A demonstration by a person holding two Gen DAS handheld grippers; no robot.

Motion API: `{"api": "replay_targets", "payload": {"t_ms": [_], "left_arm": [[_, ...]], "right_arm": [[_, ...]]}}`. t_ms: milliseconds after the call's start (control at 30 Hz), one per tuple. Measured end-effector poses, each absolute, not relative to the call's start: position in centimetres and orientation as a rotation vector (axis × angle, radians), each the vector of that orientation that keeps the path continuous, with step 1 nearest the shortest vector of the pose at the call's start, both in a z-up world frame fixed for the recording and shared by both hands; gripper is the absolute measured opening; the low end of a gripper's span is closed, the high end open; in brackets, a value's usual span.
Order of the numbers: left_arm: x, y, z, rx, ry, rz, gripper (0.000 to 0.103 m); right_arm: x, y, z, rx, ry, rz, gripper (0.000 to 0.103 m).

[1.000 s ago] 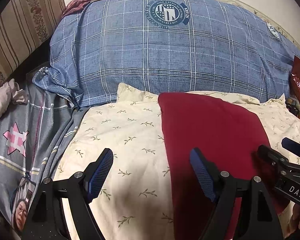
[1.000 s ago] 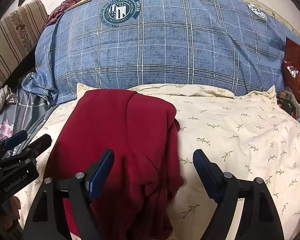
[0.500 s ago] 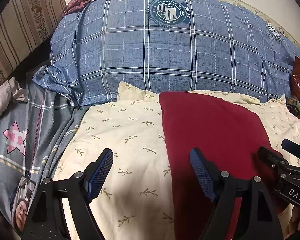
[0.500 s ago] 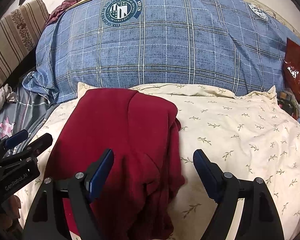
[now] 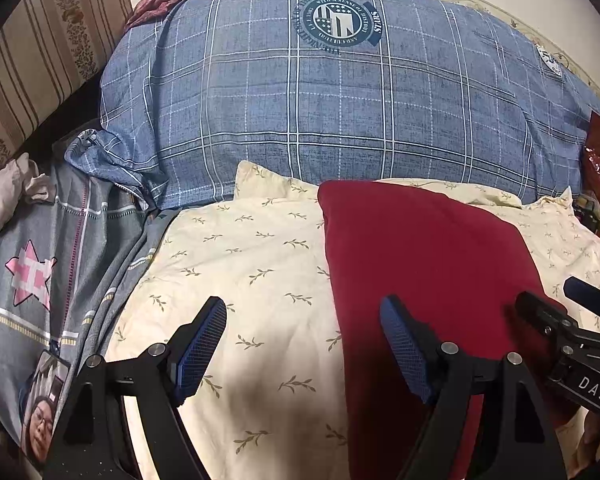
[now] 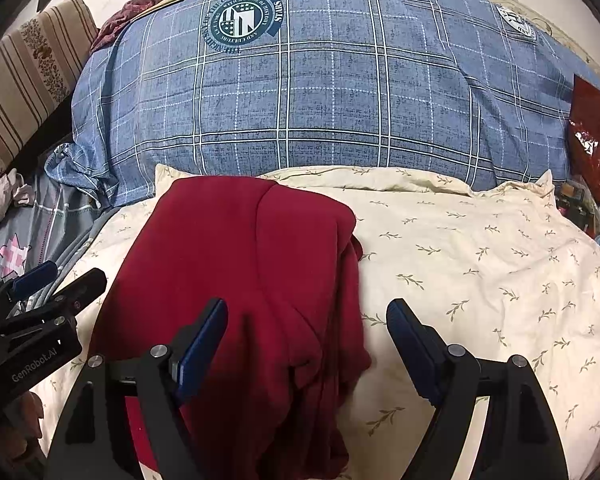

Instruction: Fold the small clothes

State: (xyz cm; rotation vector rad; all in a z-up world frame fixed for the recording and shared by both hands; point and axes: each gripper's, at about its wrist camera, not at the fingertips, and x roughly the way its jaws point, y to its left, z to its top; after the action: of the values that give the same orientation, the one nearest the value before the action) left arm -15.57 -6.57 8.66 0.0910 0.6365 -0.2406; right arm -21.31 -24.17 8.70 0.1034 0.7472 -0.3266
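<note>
A dark red garment [image 5: 428, 264] lies folded lengthwise on a cream leaf-print pillow [image 5: 252, 256]; it also shows in the right wrist view [image 6: 240, 280], with a rumpled right edge. My left gripper [image 5: 303, 316] is open and empty, hovering over the garment's left edge. My right gripper [image 6: 307, 316] is open and empty, above the garment's right edge. Each gripper appears in the other's view: the right one [image 5: 572, 320] at the far right, the left one [image 6: 40, 292] at the far left.
A large blue plaid bedding roll [image 5: 340, 112] lies behind the pillow. A grey star-print sheet [image 5: 40, 264] is at the left, a striped sofa cushion [image 5: 40, 48] beyond. A red shiny bag [image 6: 596, 132] sits at the right.
Almost nothing; both views have shifted very slightly. Both grippers stay open over the garment.
</note>
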Motion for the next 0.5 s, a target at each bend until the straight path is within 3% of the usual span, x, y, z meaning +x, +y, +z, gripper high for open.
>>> {"api": "replay_targets", "payload": {"t_ms": [500], "left_arm": [[-15.53,-6.7,8.66,0.089,0.64,-0.239,0.078]], "right_arm": [[-21.17,-24.13,8.56,0.108,0.755,-0.326,0.083]]}}
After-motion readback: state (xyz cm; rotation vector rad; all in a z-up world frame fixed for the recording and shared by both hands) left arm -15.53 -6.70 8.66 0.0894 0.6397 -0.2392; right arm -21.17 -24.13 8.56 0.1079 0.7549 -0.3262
